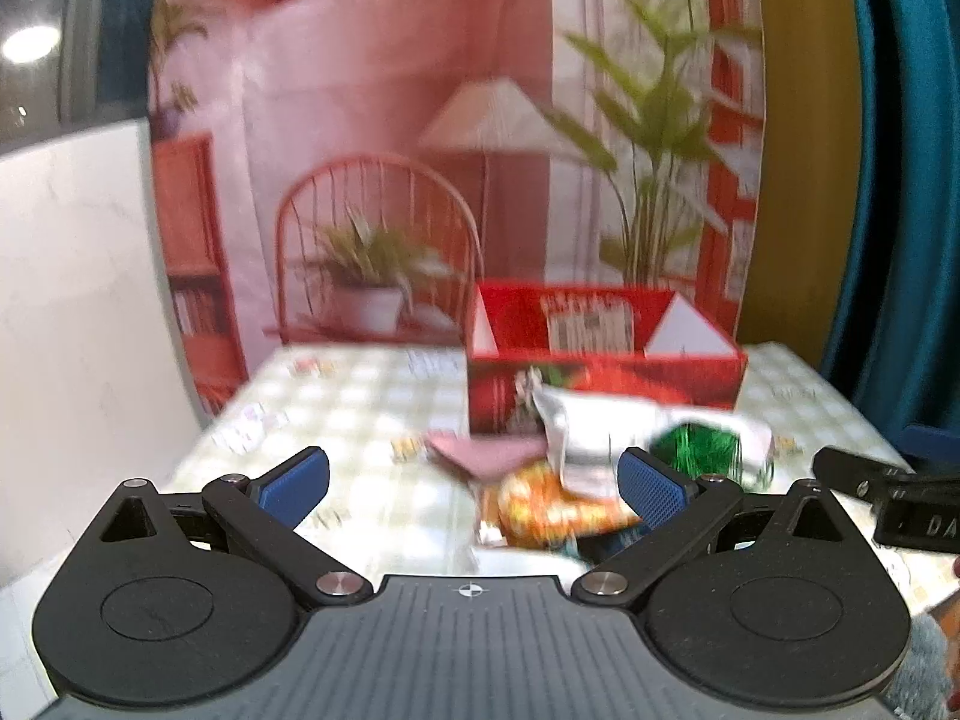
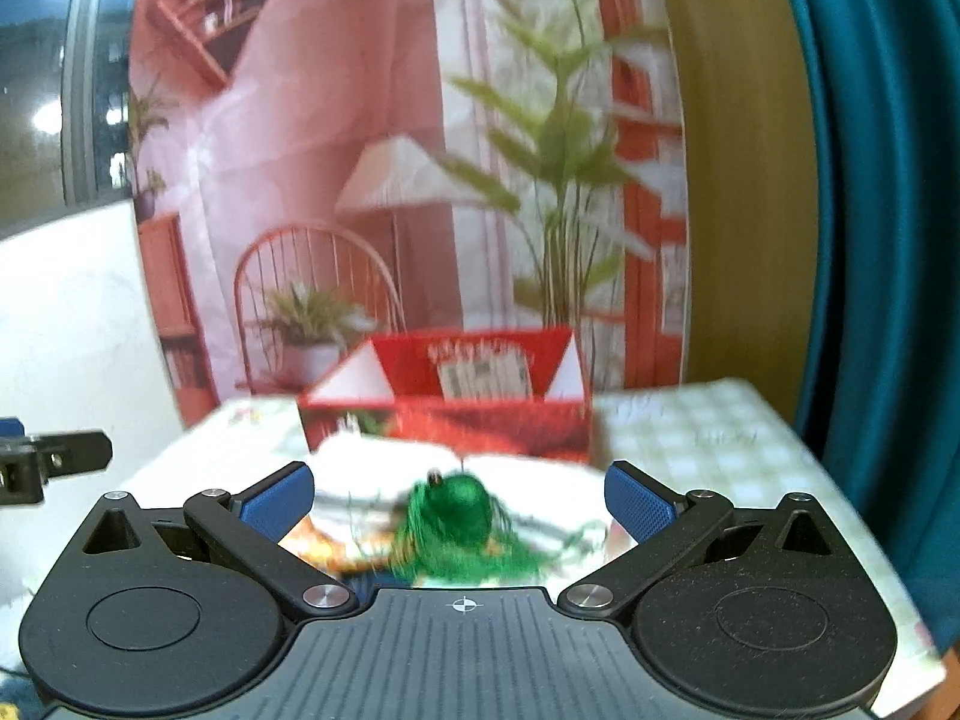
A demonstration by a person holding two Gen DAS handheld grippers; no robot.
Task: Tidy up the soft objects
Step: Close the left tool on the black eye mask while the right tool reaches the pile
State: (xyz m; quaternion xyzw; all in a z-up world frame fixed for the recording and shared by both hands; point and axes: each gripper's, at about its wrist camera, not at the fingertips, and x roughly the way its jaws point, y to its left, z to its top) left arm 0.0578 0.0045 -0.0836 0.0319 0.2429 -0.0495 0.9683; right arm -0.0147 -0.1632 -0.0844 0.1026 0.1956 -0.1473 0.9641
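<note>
Left gripper point(image 1: 474, 483): blue-padded jaws spread wide, nothing between the pads; it hovers above the table, facing the pile.
Right gripper point(image 2: 459, 501): jaws likewise spread wide and empty; the green item lies in the gap ahead of them, contact not discernible through blur.
Green tinsel item point(image 2: 456, 525): fringed, shiny green, on top of the pile, directly before the right gripper; in the left wrist view it appears just past the right-hand pad point(image 1: 699, 450).
White wrapper point(image 1: 594, 426): crumpled, silvery-white, lying under and behind the green item, against the front of the box.
Orange packet point(image 1: 540, 504): printed orange and yellow, at the near edge of the pile, between the left gripper's pads.
Pink cloth point(image 1: 483, 453): folded flat, left of the pile, touching it.
Red box point(image 1: 600, 381): open-topped carton with white inner flaps, standing behind the pile.
Table point(image 1: 336, 408): covered with a pale green checked cloth.
Backdrop point(image 1: 372, 120): printed pink room scene with chair, lamp and plants.
</note>
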